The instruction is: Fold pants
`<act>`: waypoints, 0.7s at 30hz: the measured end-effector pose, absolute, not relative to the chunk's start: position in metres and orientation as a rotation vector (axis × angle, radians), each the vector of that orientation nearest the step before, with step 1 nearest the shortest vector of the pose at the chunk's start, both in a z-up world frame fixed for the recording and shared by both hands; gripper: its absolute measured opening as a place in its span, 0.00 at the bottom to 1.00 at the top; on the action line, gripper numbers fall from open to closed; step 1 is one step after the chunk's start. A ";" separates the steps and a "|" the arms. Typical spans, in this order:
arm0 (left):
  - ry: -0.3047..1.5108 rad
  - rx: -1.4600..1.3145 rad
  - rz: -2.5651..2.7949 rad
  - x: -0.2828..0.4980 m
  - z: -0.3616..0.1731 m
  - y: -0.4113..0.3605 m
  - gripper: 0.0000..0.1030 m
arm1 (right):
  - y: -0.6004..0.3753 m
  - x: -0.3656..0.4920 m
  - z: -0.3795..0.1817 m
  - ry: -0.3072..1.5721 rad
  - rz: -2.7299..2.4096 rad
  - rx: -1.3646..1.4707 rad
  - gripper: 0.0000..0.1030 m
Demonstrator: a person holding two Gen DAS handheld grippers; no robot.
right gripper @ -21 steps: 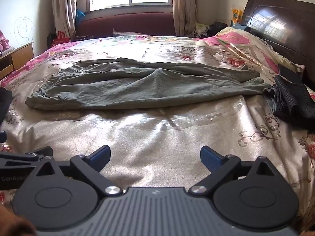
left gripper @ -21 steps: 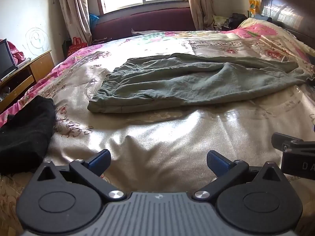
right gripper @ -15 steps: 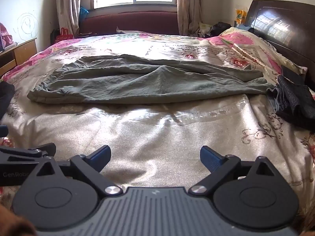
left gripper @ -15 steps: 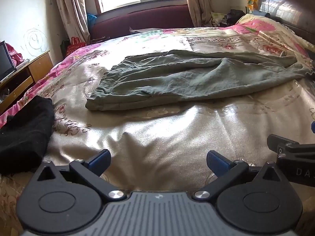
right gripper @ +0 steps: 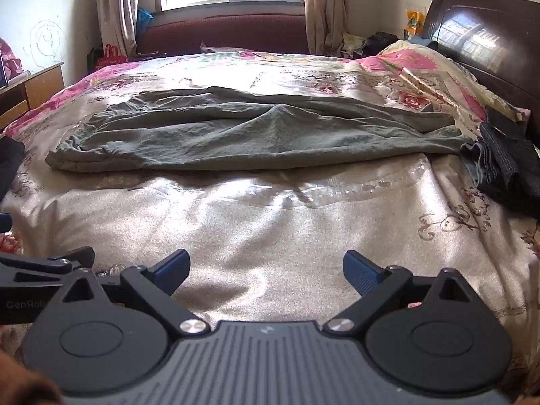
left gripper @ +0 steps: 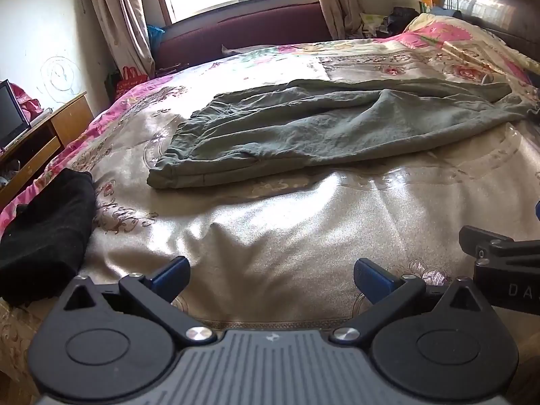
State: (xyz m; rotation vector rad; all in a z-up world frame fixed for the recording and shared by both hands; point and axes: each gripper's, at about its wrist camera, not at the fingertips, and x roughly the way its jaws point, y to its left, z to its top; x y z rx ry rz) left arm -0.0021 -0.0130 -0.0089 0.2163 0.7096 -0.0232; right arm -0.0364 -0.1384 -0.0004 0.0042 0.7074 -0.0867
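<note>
Left wrist view shows the green pants [left gripper: 324, 128] lying lengthwise across the bed [left gripper: 270, 236], waistband to the left, legs apparently already doubled one over the other, though the far edge is hard to read. Both the left gripper [left gripper: 271, 275] and right gripper [right gripper: 266, 266] hover above bare quilt, fingers spread wide and empty, well apart from the cloth. Best approach: take the waistband corner and the cuff end low, pinching both layers together.
</note>
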 end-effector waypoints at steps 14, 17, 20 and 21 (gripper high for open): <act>0.694 0.213 -0.020 -0.004 -0.007 -0.011 1.00 | -0.136 -0.037 0.001 0.705 -0.088 -0.011 0.94; 0.692 0.205 -0.024 -0.005 -0.006 -0.011 1.00 | -0.137 -0.037 0.000 0.709 -0.095 -0.014 0.94; 0.687 0.201 -0.038 -0.006 -0.006 -0.012 1.00 | -0.138 -0.036 -0.002 0.720 -0.102 -0.012 0.94; 0.685 0.202 -0.041 -0.007 -0.005 -0.012 1.00 | -0.139 -0.035 -0.002 0.724 -0.103 -0.013 0.94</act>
